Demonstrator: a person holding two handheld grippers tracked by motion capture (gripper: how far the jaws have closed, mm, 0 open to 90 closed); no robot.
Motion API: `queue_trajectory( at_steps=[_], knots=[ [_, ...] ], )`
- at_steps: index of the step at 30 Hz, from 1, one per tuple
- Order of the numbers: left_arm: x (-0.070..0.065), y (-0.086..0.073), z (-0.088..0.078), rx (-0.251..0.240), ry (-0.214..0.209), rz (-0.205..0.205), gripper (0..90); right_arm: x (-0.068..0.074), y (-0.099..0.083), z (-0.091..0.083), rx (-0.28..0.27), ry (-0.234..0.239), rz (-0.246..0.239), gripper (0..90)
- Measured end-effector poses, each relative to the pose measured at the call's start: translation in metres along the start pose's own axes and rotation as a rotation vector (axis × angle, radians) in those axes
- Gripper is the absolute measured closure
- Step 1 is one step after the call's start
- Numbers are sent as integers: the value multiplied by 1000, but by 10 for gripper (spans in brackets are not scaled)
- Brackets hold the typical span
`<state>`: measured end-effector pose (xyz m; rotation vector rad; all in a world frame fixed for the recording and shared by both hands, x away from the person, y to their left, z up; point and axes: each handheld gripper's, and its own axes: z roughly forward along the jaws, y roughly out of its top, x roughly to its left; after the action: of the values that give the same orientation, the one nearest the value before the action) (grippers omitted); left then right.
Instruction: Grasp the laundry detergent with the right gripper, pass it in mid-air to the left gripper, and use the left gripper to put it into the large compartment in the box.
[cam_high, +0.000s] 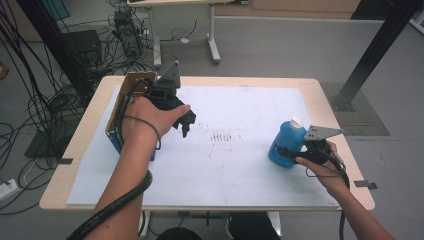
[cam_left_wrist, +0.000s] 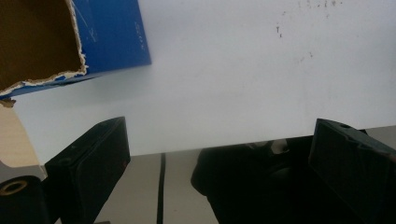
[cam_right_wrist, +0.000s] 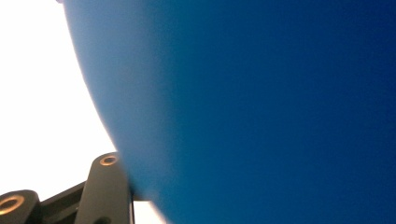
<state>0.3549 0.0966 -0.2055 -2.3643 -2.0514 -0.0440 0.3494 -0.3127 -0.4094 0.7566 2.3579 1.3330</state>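
High view: white sheet (cam_high: 240, 165) covering the table (cam_high: 75, 145); torn blue box (cam_high: 118, 112) at 9 o'clock; blue bottle (cam_high: 285, 145) at 3 o'clock, clamped by the right gripper (cam_high: 287, 152); left gripper (cam_high: 184, 122) over the sheet, jaws apart, empty.

Grey floor (cam_high: 280, 45), tangled black cables (cam_high: 30, 100), a far desk's legs (cam_high: 212, 35).

A torn blue cardboard box (cam_high: 116, 131) stands at the white sheet's (cam_high: 240, 165) left edge (faint dark smudges (cam_high: 224, 136), perhaps pen marks, mid-sheet).
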Motion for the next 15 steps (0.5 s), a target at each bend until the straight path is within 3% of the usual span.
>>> queue_trajectory(
  at_steps=[15],
  knots=[
    [0,0,0,1,3,0,56,0,0,0,2,2,9,425]
  ],
)
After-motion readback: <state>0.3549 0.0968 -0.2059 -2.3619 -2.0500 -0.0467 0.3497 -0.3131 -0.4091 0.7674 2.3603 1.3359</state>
